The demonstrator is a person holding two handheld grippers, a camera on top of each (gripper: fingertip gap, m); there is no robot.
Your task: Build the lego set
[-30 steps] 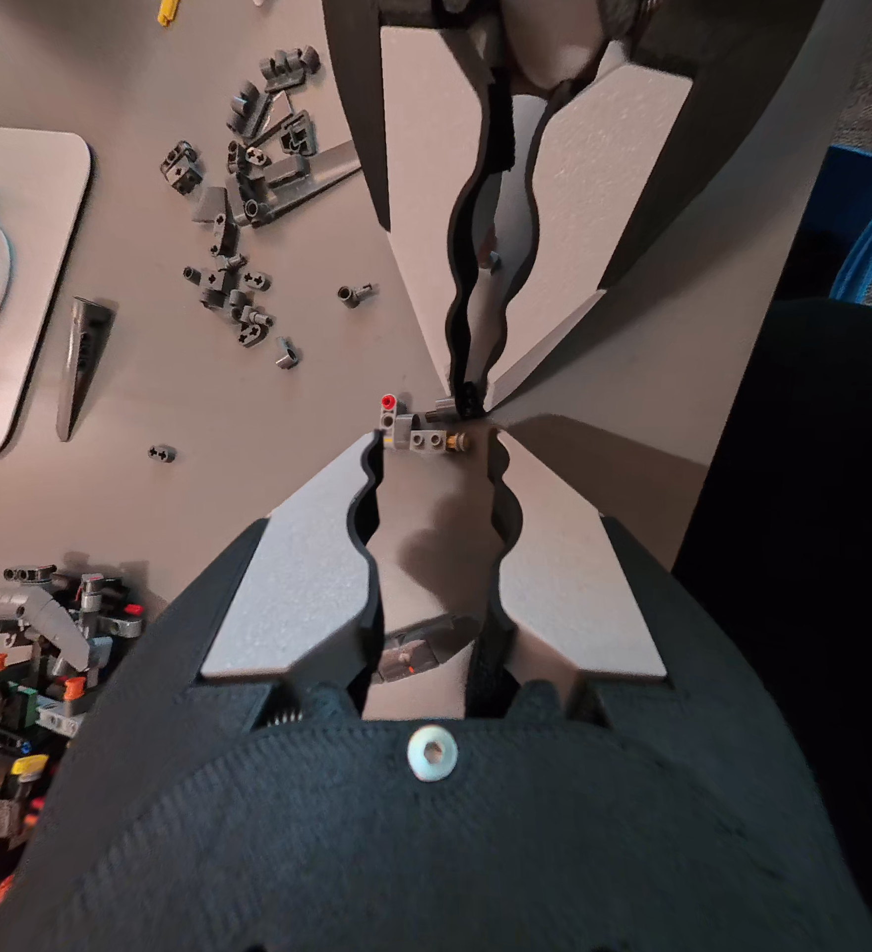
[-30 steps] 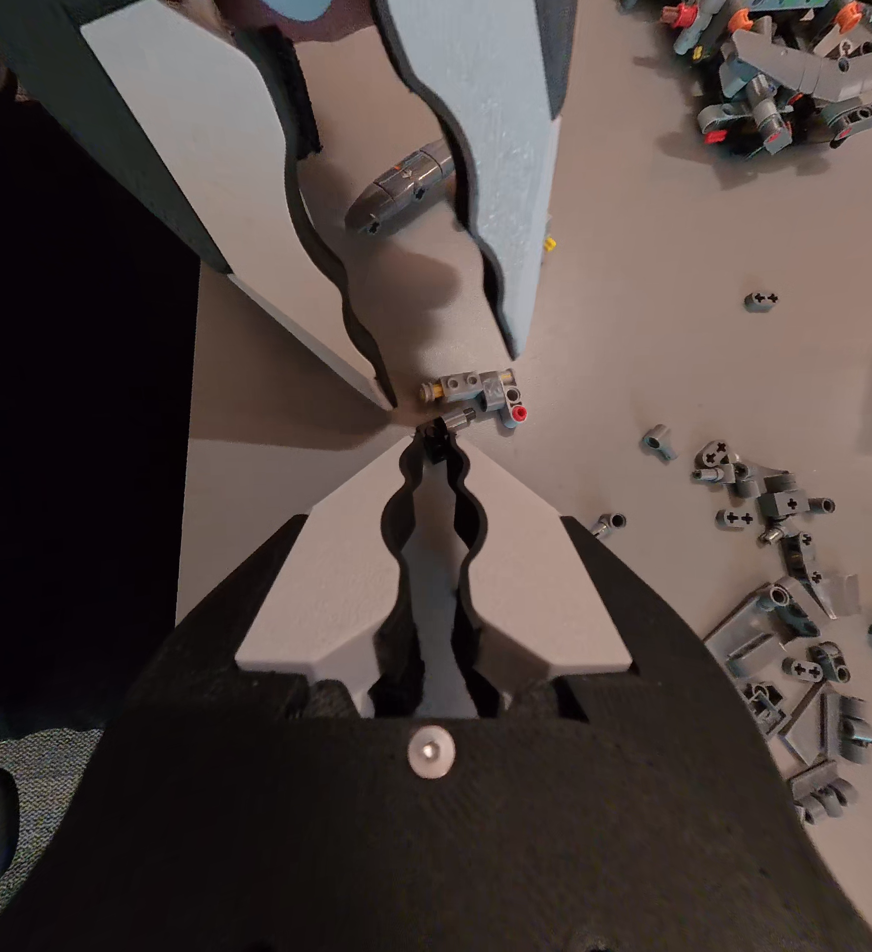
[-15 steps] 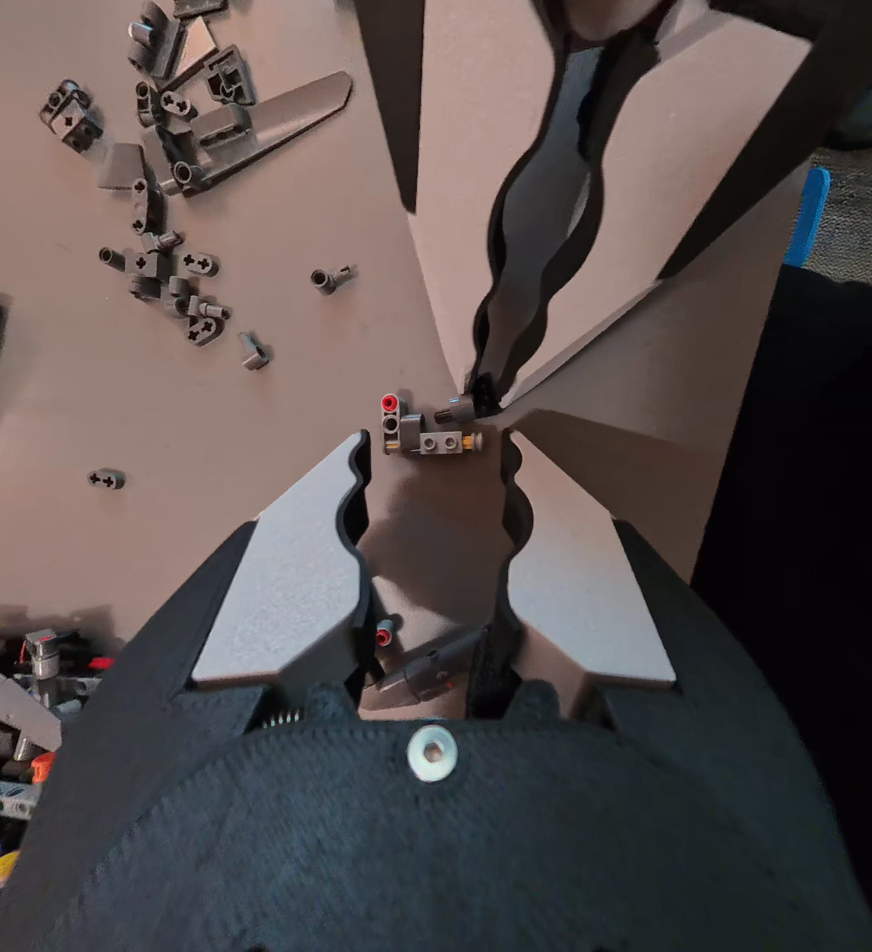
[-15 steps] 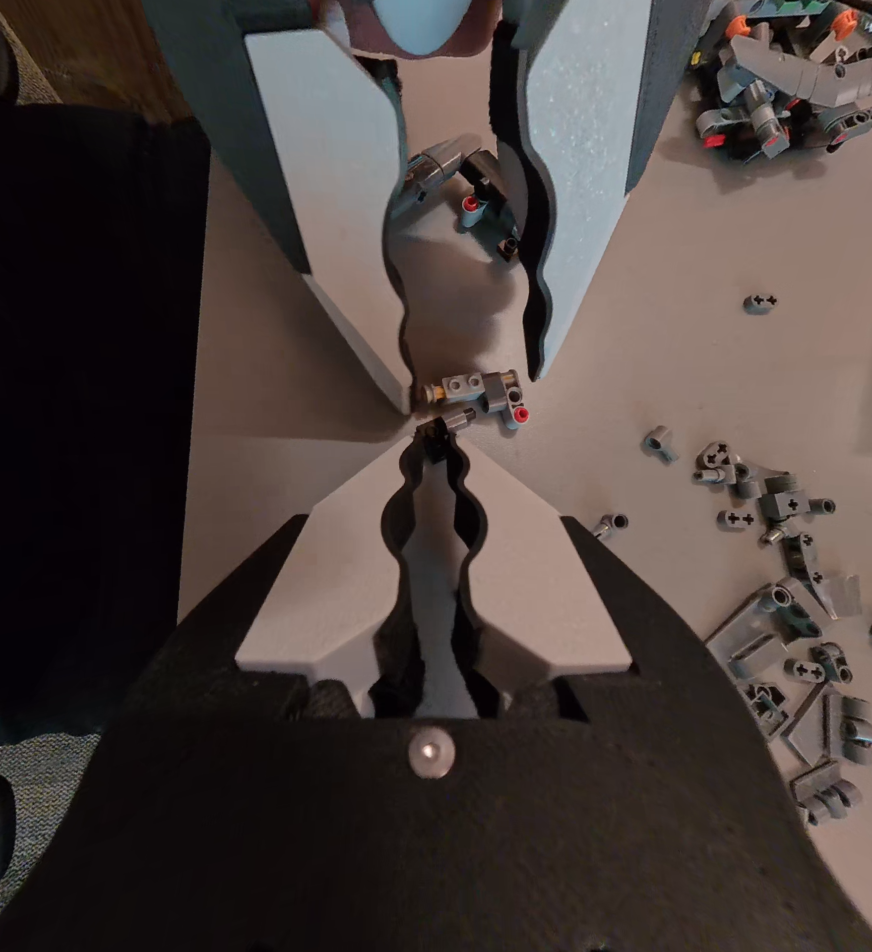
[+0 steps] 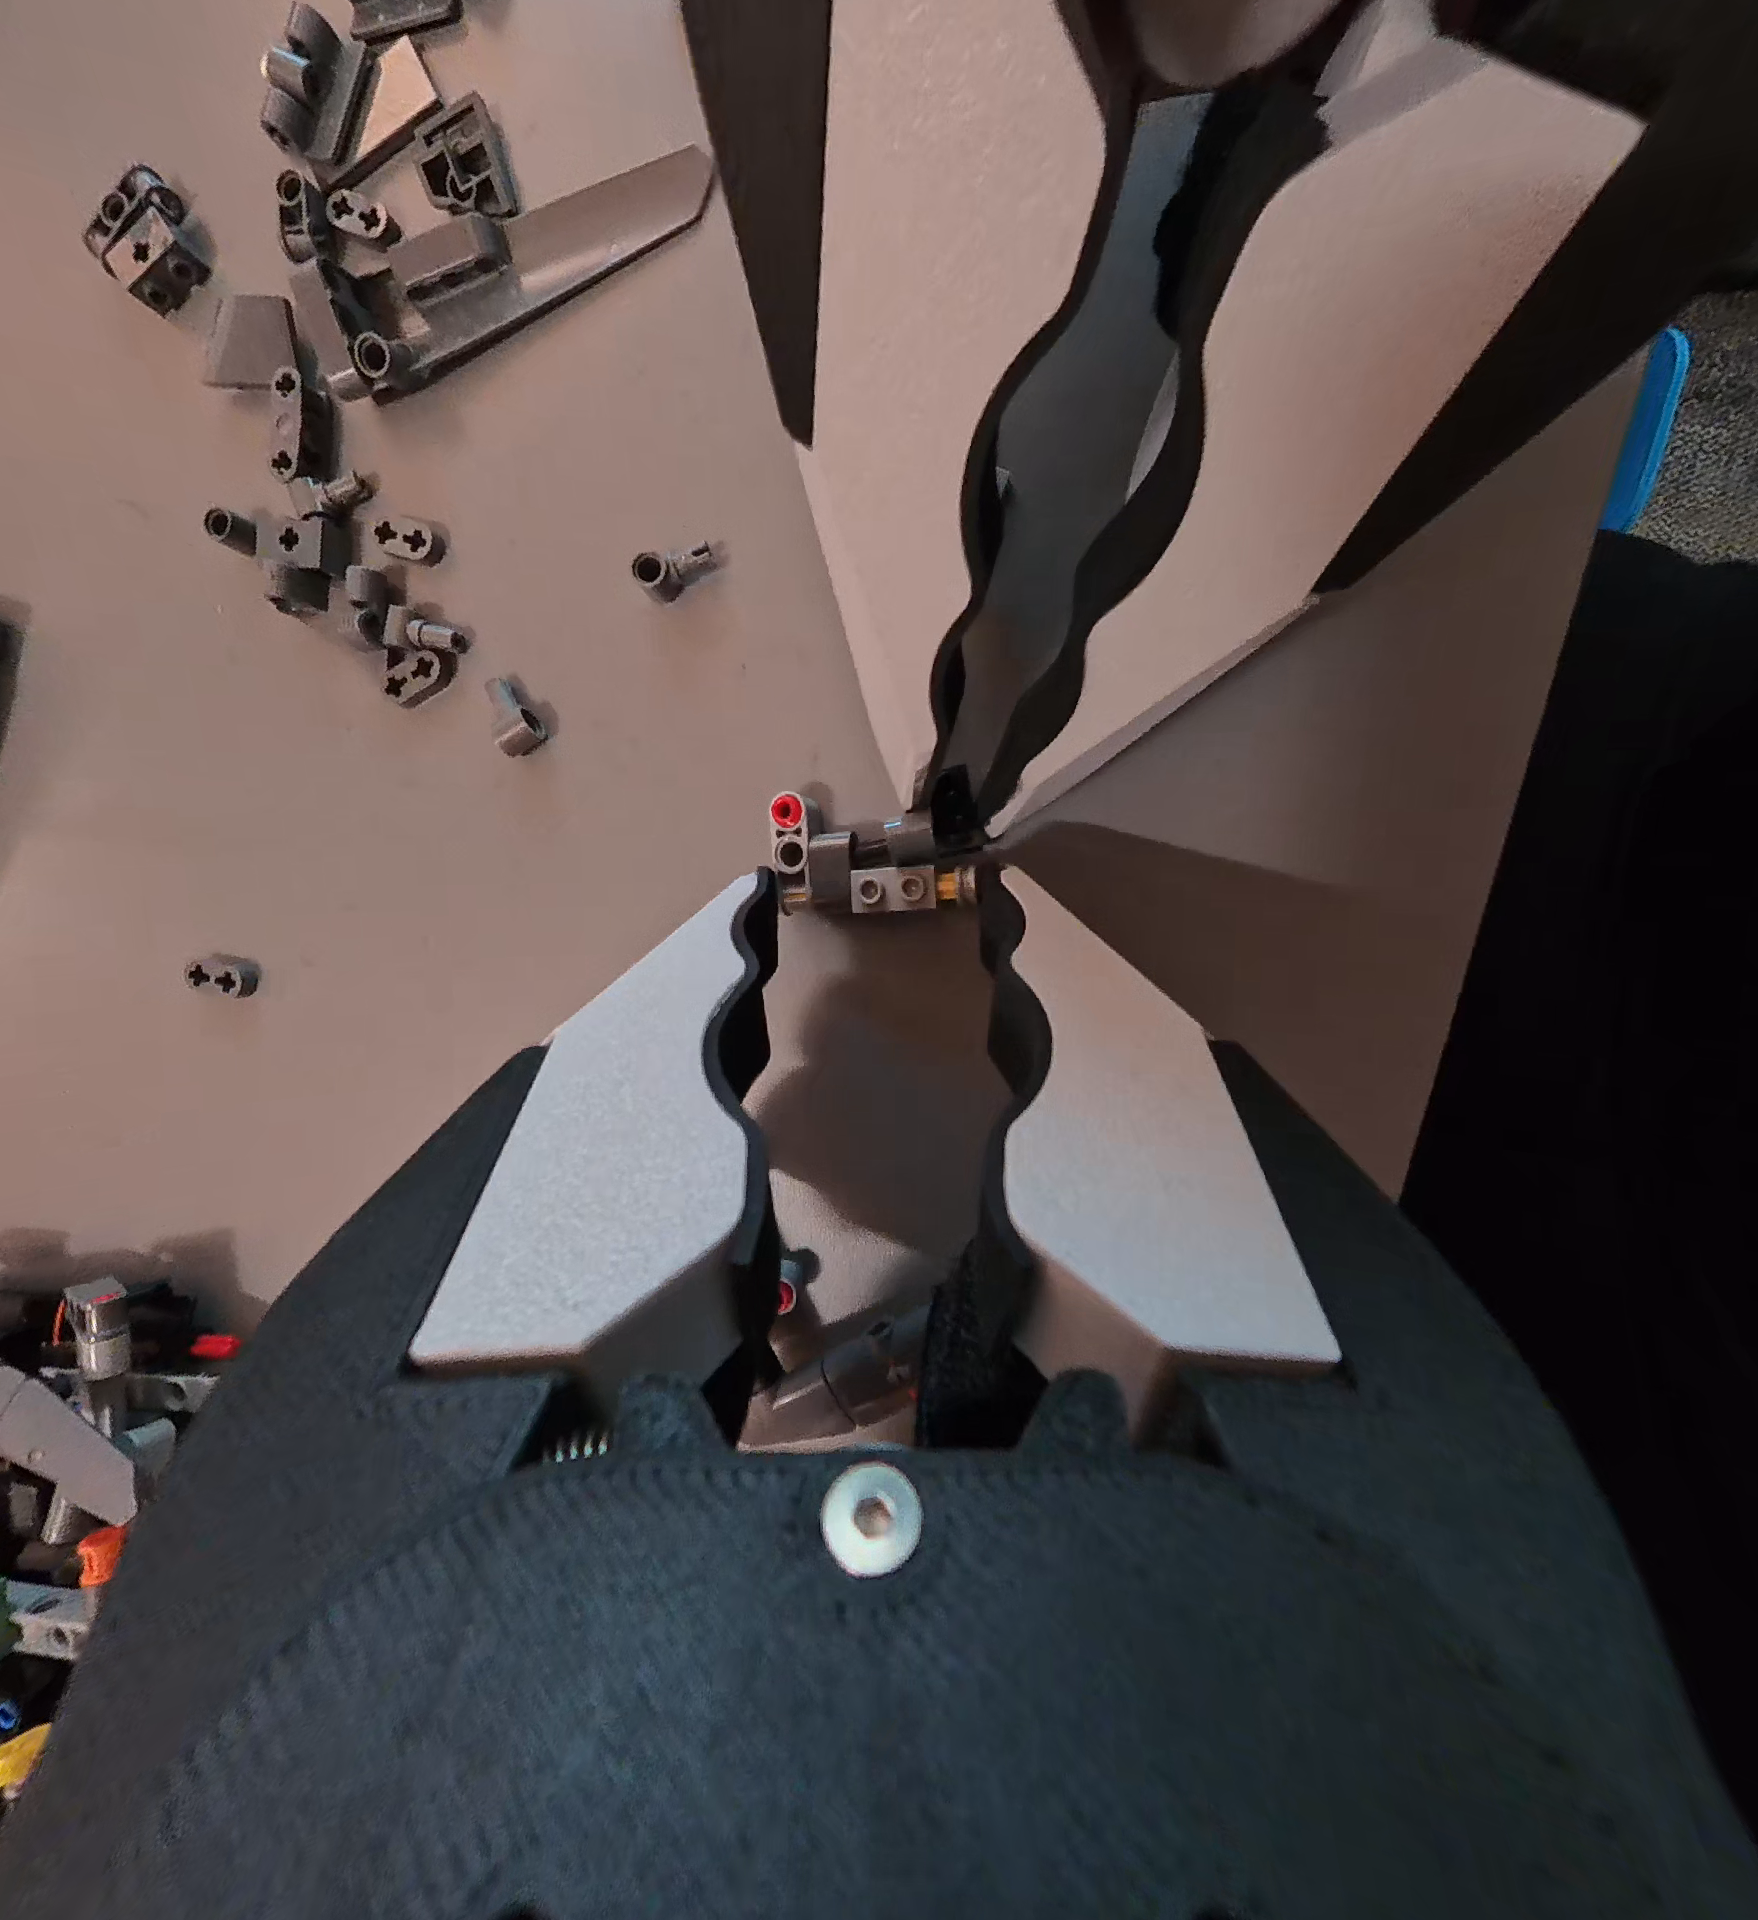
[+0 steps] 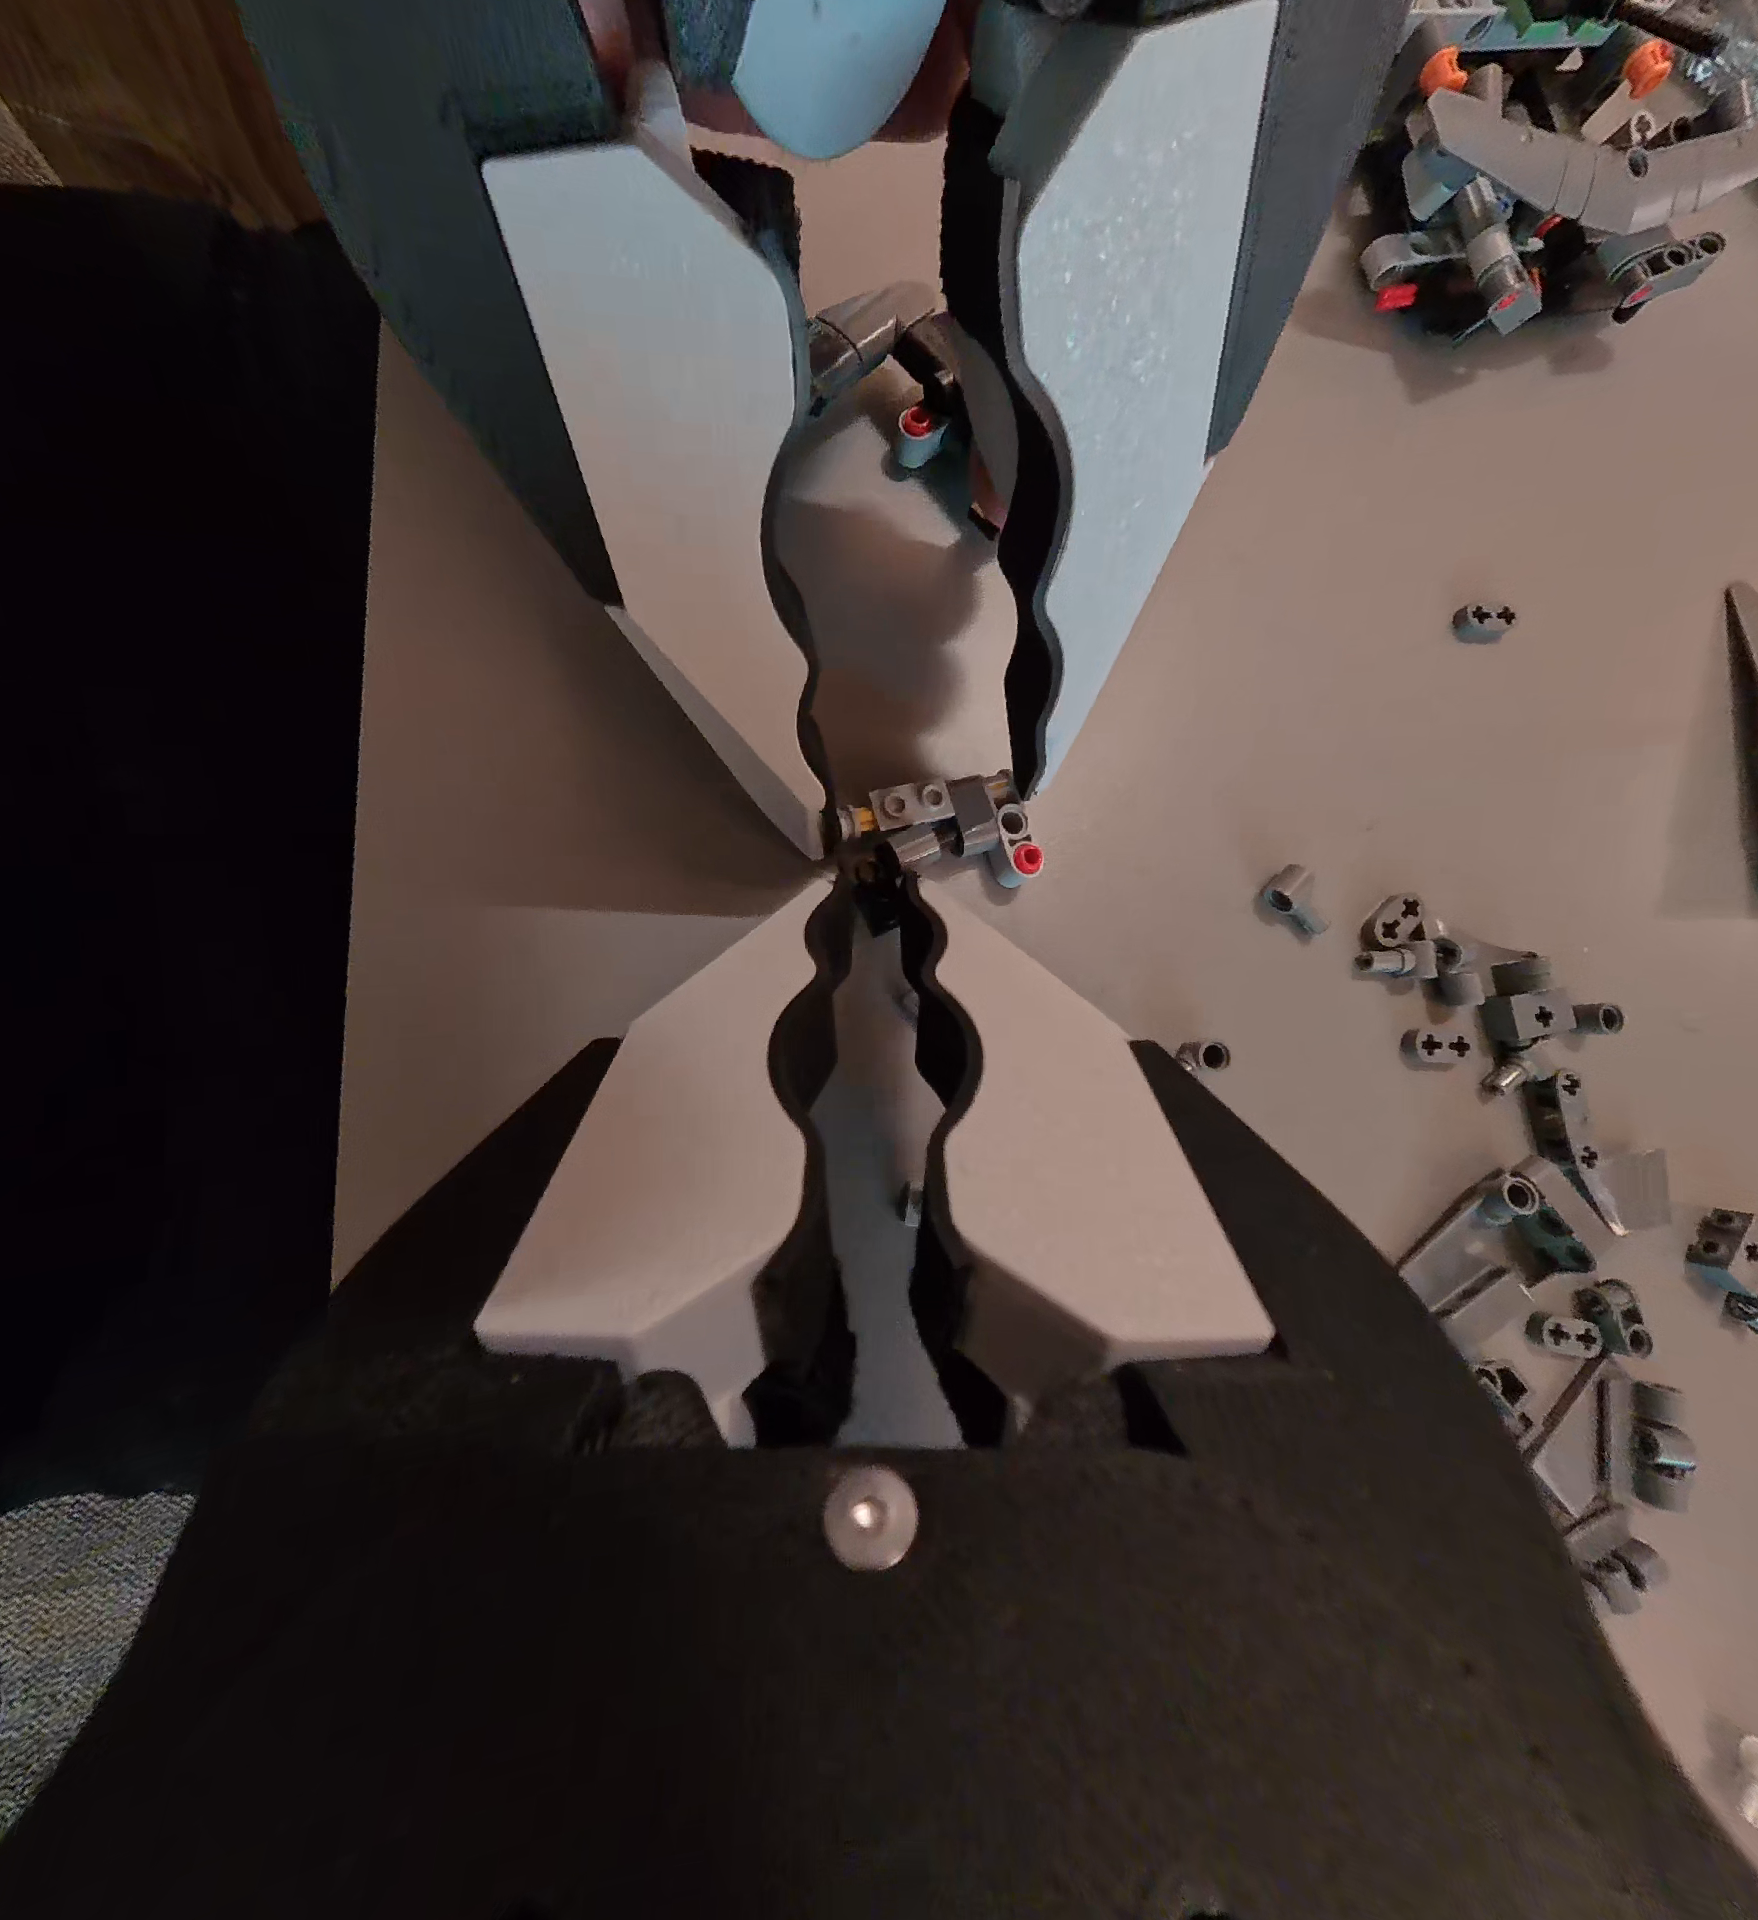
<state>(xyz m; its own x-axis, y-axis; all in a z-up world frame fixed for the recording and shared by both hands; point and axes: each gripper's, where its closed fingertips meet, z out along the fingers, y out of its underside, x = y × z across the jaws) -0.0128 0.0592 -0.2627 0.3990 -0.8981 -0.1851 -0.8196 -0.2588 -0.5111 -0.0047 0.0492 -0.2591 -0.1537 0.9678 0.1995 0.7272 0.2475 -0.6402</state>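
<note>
Two grippers meet on my small grey brick assembly: right gripper clamped on its black end piece, left gripper closed across its length, so seating the parts looks next.

The table looks smooth and matt. The small grey assembly and loose grey pieces are hard, faintly glossy plastic. The fingers have grainy matt faces, the gripper body ribbed black plastic, its screw shiny metal.

Left hand-held gripper half-spread; right hand-held gripper nearly closed.
</note>
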